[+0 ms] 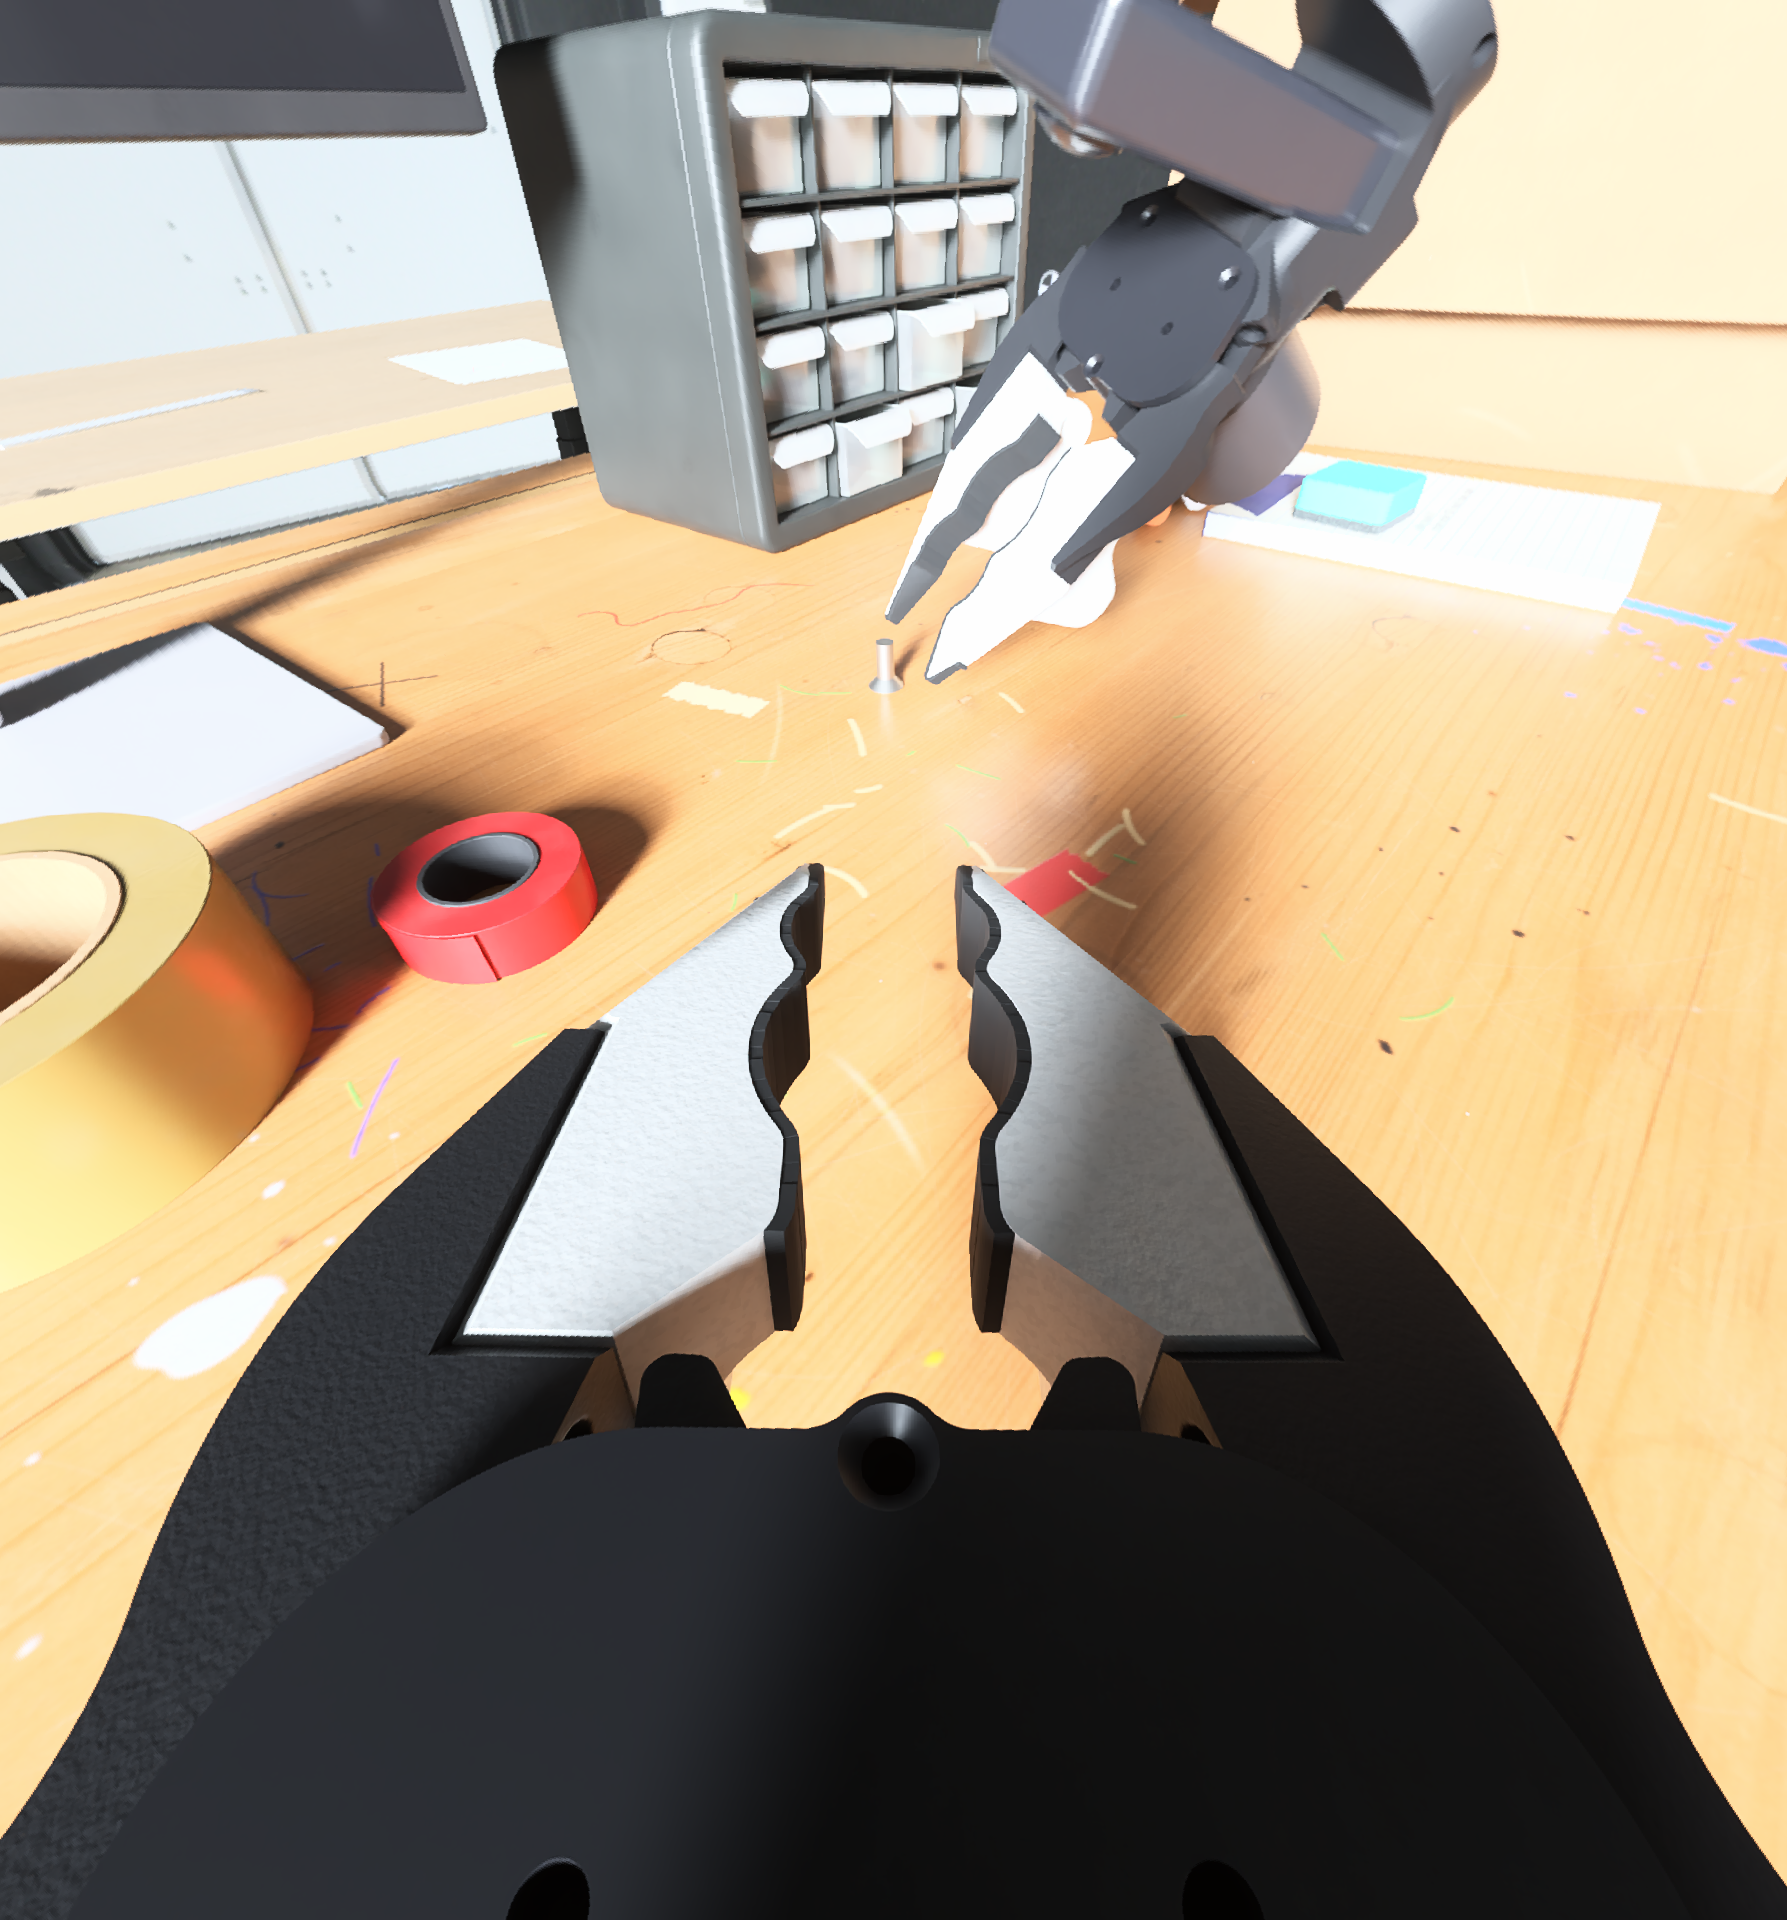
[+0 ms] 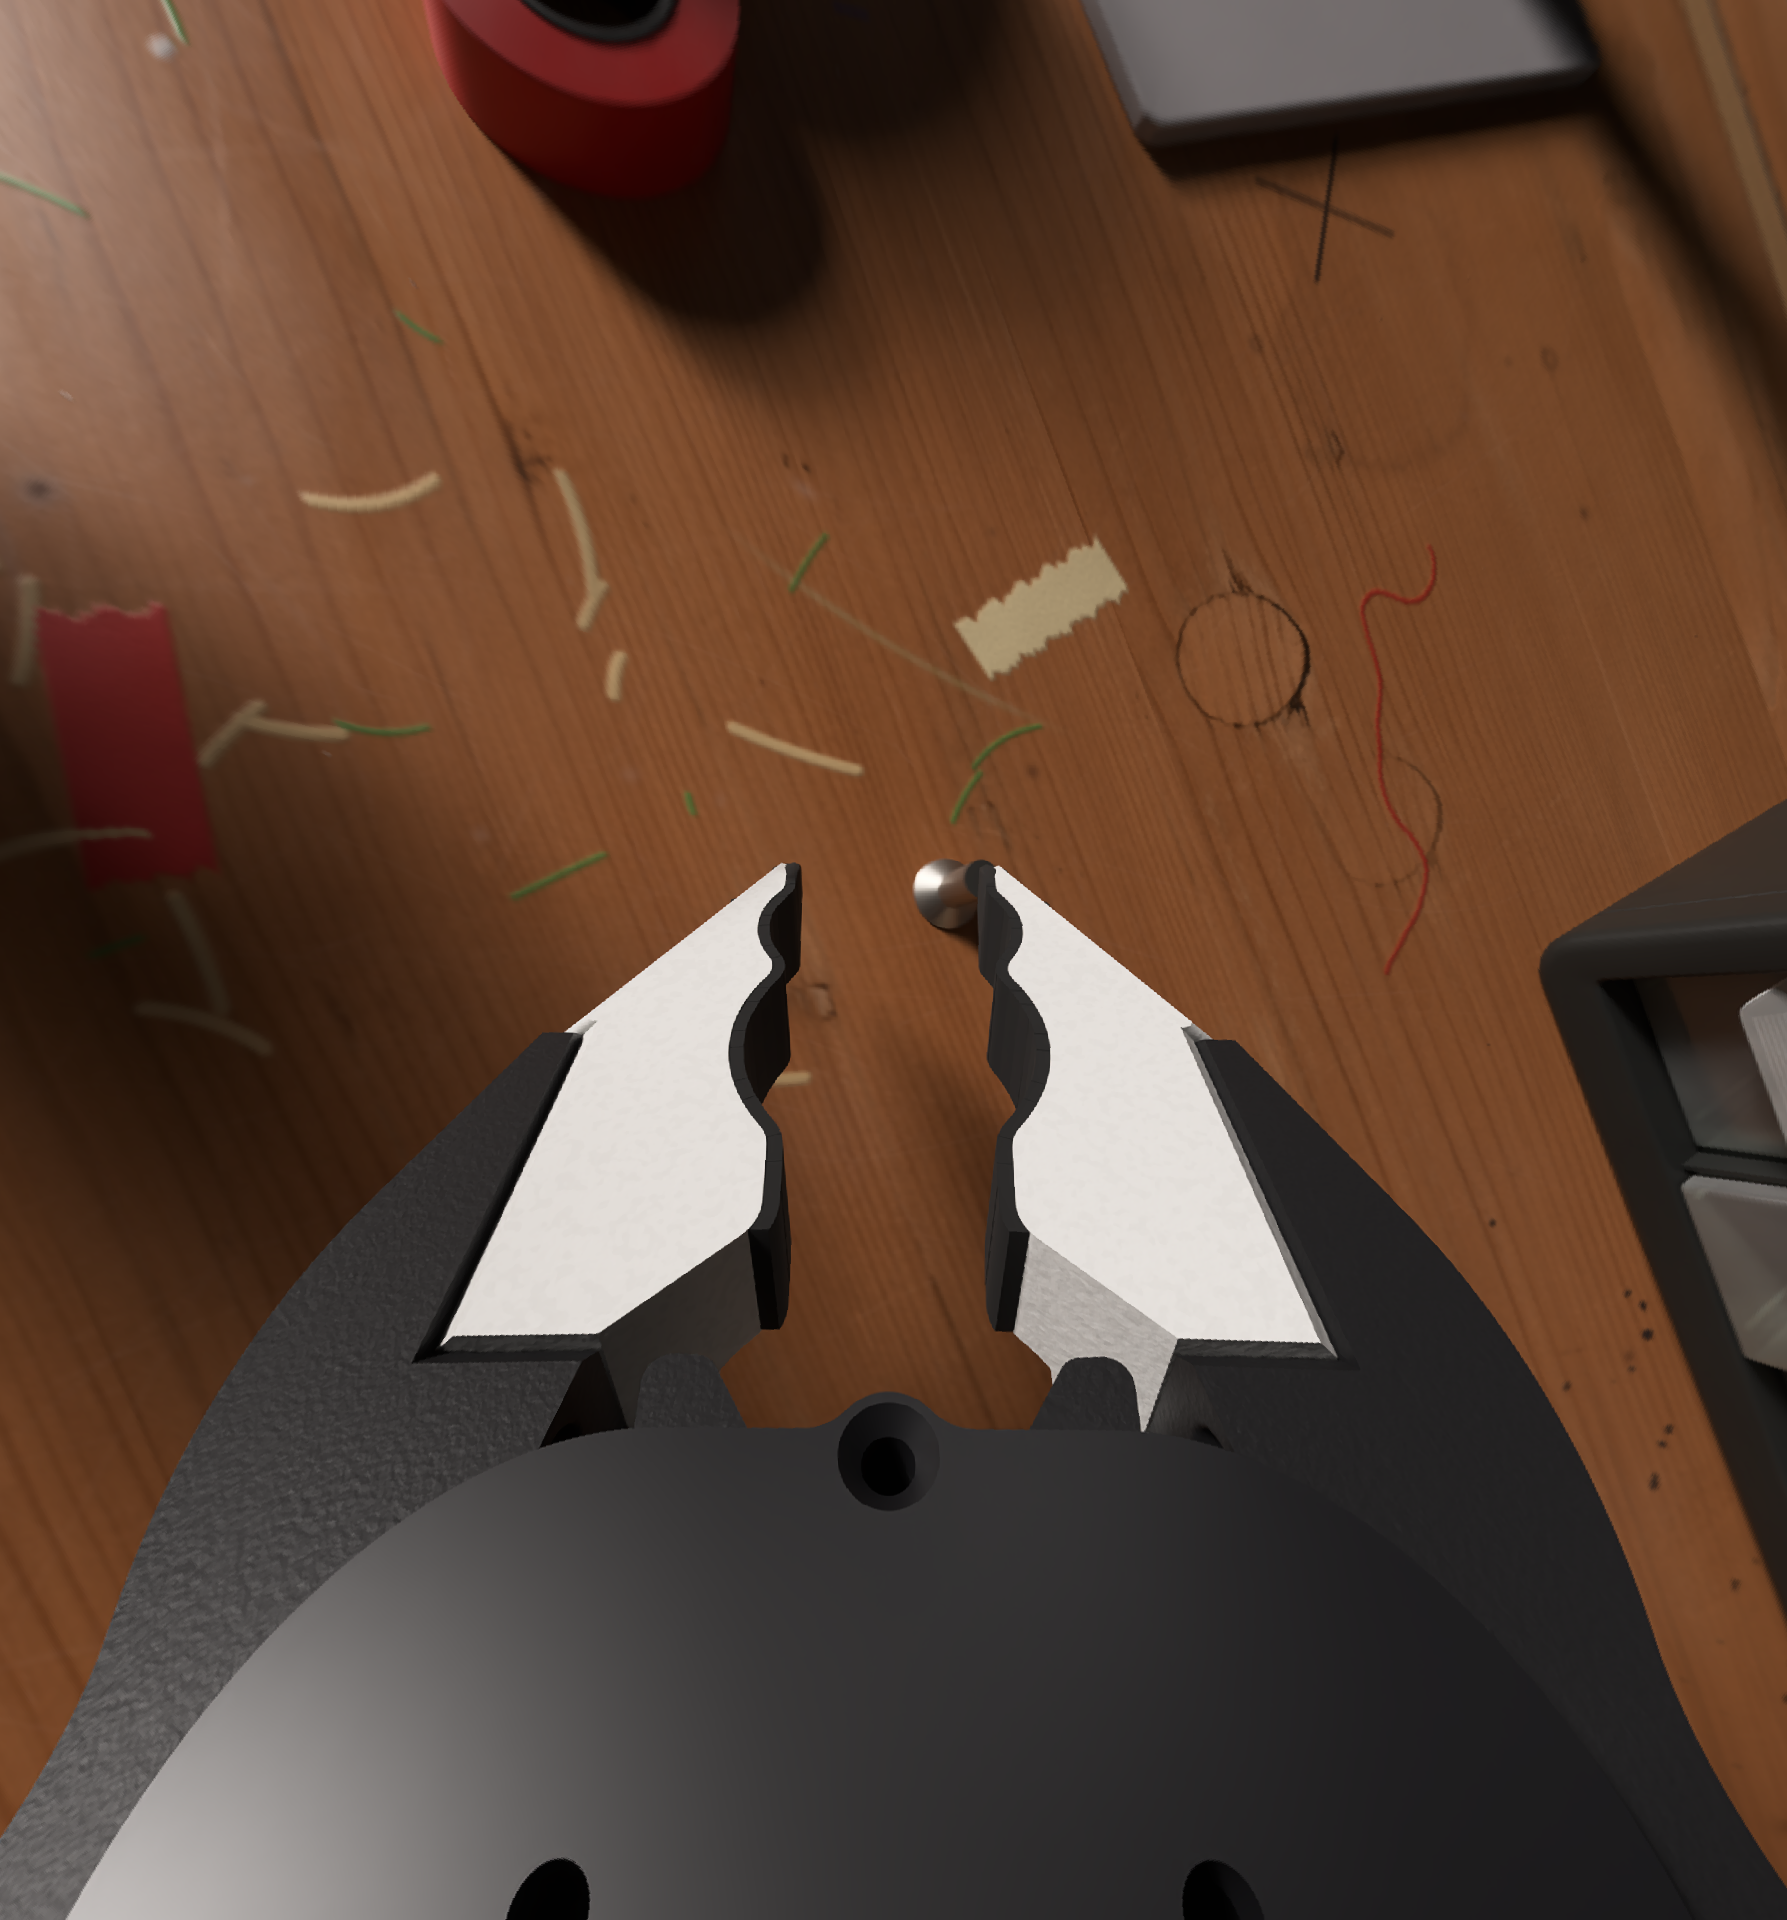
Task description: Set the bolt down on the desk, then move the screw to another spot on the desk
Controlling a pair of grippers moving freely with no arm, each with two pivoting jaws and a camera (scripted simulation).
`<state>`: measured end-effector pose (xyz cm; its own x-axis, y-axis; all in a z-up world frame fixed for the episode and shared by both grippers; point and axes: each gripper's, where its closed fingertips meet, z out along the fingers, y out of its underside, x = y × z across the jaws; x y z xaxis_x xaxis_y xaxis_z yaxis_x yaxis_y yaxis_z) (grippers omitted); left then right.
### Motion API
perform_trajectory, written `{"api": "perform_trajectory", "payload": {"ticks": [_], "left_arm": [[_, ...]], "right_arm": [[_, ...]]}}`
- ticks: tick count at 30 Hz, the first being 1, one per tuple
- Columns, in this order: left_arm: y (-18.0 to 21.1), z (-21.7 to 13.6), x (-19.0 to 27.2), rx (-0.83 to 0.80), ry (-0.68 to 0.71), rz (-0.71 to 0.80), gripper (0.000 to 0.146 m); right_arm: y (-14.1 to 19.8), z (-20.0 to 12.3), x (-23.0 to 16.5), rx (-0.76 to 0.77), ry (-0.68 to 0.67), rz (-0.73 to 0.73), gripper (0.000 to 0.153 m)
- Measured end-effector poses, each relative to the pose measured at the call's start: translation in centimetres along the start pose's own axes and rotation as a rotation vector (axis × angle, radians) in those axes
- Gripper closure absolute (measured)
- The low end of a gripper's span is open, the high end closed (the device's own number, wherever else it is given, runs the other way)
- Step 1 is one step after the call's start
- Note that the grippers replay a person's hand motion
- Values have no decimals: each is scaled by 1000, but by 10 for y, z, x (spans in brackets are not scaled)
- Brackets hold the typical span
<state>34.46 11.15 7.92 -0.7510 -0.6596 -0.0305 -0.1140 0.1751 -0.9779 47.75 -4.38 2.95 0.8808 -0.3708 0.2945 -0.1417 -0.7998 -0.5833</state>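
One small silver fastener (image 1: 884,665) stands upright on the wooden desk (image 1: 1388,935); I cannot tell whether it is the bolt or the screw. My right gripper (image 1: 920,644) is open and points down at it, one fingertip on each side. In the right wrist view the fastener (image 2: 941,891) sits just inside the right fingertip (image 2: 988,894), close to or touching it, while the right gripper (image 2: 884,873) holds nothing. My left gripper (image 1: 889,878) is open and empty, low over the desk, well short of the fastener. No second fastener is in view.
A red tape roll (image 1: 484,894) and a large yellow tape roll (image 1: 68,1039) lie at the left. A grey drawer cabinet (image 1: 764,260) stands behind the fastener. A white pad (image 1: 141,727), a paper sheet with a teal eraser (image 1: 1356,494) and a red tape scrap (image 2: 125,738) lie around.
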Motion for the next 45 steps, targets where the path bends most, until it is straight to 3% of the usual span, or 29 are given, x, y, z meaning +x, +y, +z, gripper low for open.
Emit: {"api": "perform_trajectory", "payload": {"ticks": [7, 13, 16, 20, 24, 29, 37, 40, 45], "left_arm": [[-1, 0, 2, 8, 7, 14, 122], [-1, -1, 2, 15, 9, 11, 123], [-2, -1, 0, 17, 6, 2, 123], [-2, -1, 3, 17, 9, 8, 123], [-2, 0, 6, 15, 17, 14, 123], [-2, 2, 9, 12, 15, 32, 123], [-11, -5, 6, 34, -9, 29, 122], [-13, -6, 7, 43, -4, 28, 121], [-13, -9, 11, 49, 6, 27, 119]], "right_arm": [[12, 14, 20, -117, -48, -7, 118], [13, 21, 16, -134, -164, 89, 142], [13, 17, 12, -113, -171, 91, 145], [-1, -25, -18, 35, -212, 105, 145], [12, -80, -92, 81, -335, 44, 145], [49, -90, -162, -10, -364, -35, 145], [61, -88, -171, -45, -328, -28, 144], [62, -88, -170, -42, -316, -30, 125], [52, -96, -162, 23, -305, -14, 118]]}}
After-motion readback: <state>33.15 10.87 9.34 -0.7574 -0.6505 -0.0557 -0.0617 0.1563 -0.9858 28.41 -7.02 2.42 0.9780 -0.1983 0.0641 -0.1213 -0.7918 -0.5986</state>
